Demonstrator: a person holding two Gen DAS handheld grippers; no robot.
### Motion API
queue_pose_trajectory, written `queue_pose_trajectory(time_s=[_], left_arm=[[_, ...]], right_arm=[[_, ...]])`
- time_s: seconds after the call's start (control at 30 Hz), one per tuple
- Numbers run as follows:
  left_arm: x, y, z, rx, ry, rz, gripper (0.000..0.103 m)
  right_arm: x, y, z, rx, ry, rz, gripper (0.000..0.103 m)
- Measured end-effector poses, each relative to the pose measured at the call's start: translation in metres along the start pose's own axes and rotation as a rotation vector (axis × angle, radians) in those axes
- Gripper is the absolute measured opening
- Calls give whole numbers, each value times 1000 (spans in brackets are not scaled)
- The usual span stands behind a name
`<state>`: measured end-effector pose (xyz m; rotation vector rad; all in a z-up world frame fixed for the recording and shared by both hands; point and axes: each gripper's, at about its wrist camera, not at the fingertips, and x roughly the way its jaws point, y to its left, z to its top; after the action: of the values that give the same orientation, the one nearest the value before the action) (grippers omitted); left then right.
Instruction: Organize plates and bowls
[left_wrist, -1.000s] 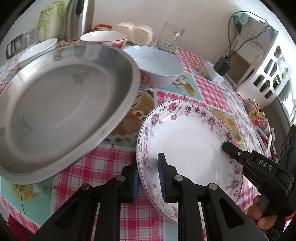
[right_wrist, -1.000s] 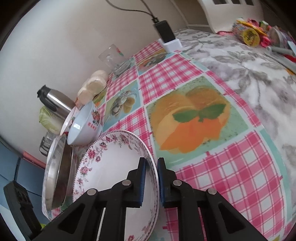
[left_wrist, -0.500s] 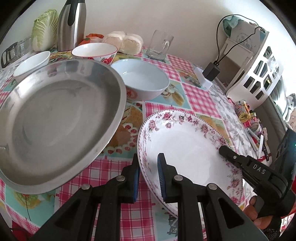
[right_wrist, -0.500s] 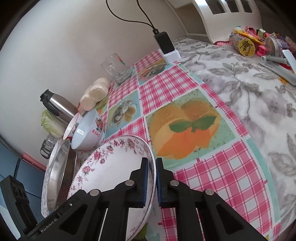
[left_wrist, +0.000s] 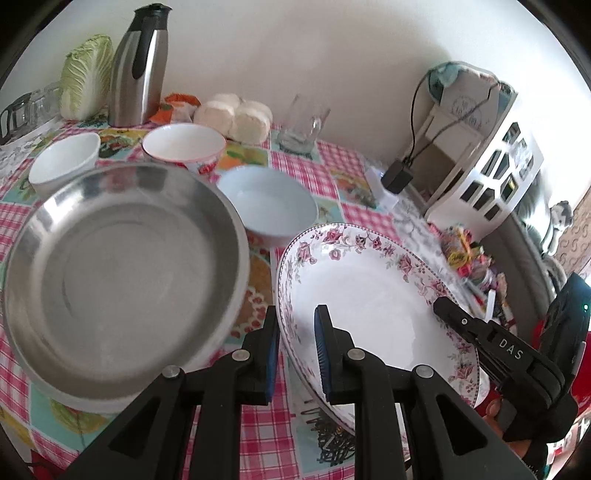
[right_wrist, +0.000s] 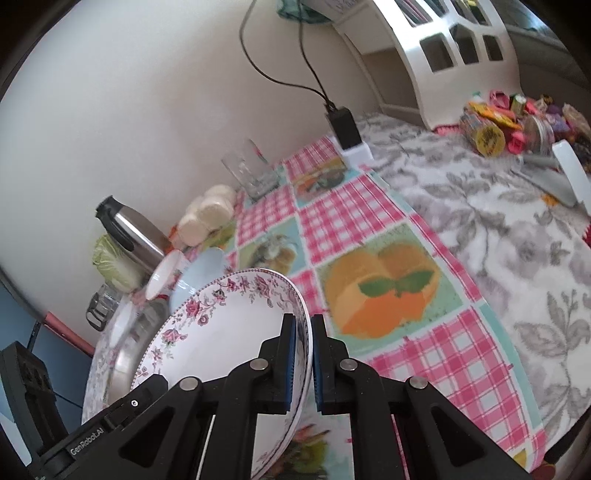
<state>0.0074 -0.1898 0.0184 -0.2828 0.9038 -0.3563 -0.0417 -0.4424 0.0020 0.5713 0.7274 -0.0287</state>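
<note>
Both sets of tongs have risen over the last second, and the floral plate (left_wrist: 373, 306) has come up with them: a second ago it lay low against the checked cloth, and now it hangs tilted above the bench (right_wrist: 388, 229), its far rim higher against the blue bowl (left_wrist: 267, 206). From the right wrist view the right tongs (right_wrist: 303, 363) are clamped narrow across the plate's near rim, one pad inside and one outside. The left tongs (left_wrist: 295, 354) straddle the opposite edge, but there a gap shows on each side of the rim, so they look only loosely set around it and I can't say they bear any weight.

Just beside the plate, to its left, sits the steel pan (left_wrist: 122, 273), which has not shifted. Behind it stand the red-patterned bowl (left_wrist: 184, 146) and the small white bowl (left_wrist: 64, 157), with the steel flask (left_wrist: 138, 64) and the cabbage (left_wrist: 86, 75) against the wall.

My guess is that the plate is being carried toward the pan or a stacking spot. Held mainly by one rim and already tilted, it could swing or slip if moved quickly.
</note>
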Motion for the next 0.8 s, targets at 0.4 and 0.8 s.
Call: queue_pose_trajectory(time_s=[0.4, 0.8], left_arm=[[-46, 64, 41, -126, -81, -35, 19], [-70, 140, 57, -261, -109, -27, 19]], right_arm=[[-4, 83, 1, -57, -82, 76, 9], [35, 148, -24, -81, -13, 128, 9]])
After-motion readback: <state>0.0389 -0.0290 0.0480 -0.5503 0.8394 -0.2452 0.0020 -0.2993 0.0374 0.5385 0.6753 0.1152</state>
